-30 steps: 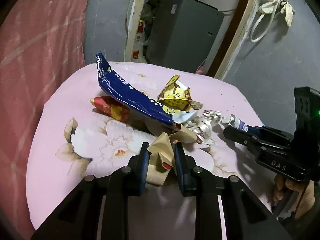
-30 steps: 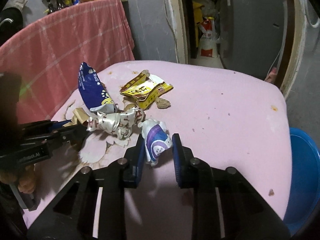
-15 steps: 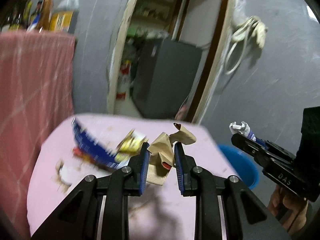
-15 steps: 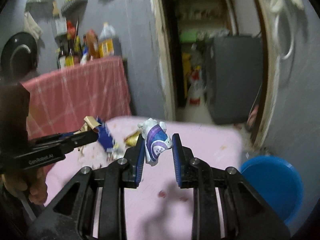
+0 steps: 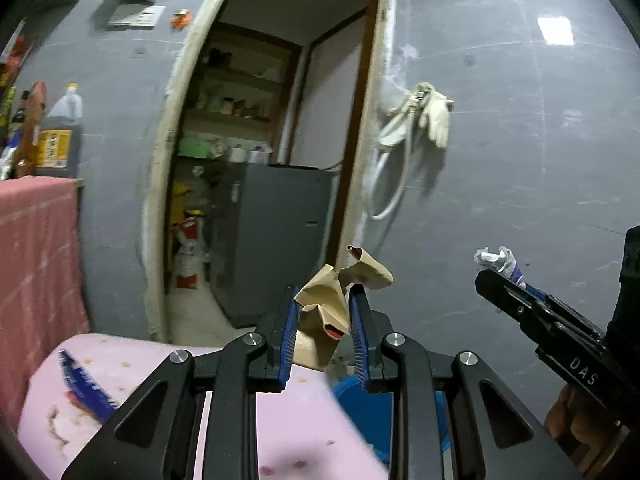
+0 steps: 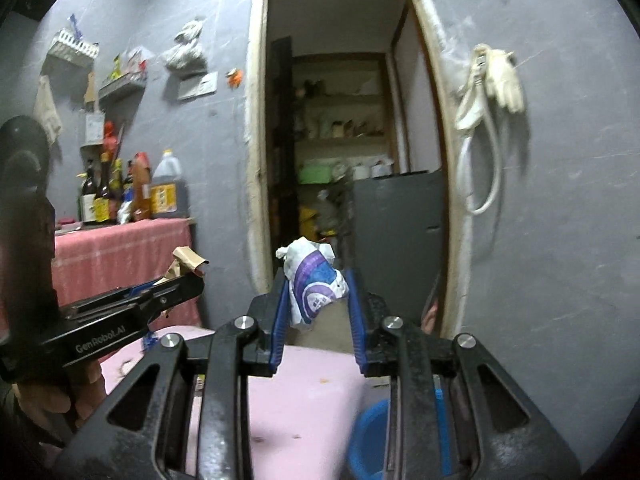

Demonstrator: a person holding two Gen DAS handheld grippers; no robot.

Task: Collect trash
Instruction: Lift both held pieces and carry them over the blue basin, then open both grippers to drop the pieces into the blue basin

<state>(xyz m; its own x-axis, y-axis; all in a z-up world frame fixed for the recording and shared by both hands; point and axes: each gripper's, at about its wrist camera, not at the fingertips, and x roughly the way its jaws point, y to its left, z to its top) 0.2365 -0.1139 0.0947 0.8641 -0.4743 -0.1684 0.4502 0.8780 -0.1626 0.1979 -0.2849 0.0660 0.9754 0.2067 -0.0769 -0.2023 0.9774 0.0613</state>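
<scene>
Higher now: wrappers (image 5: 326, 304) between fingers (image 5: 289, 332).

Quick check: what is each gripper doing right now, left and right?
Left gripper: closed on a crumpled brown paper scrap.
Right gripper: closed on a crumpled white-and-purple wrapper.

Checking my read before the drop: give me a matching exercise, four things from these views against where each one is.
Things:
1. brown paper scrap
2. purple-and-white wrapper
3. blue basin
4. blue snack bag

Places:
A. lying on the pink table
B. clamped in the right gripper
C. on the floor past the table edge
D. clamped in the left gripper

Pairs: 1-D, 2-B, 3-C, 4-A
</scene>
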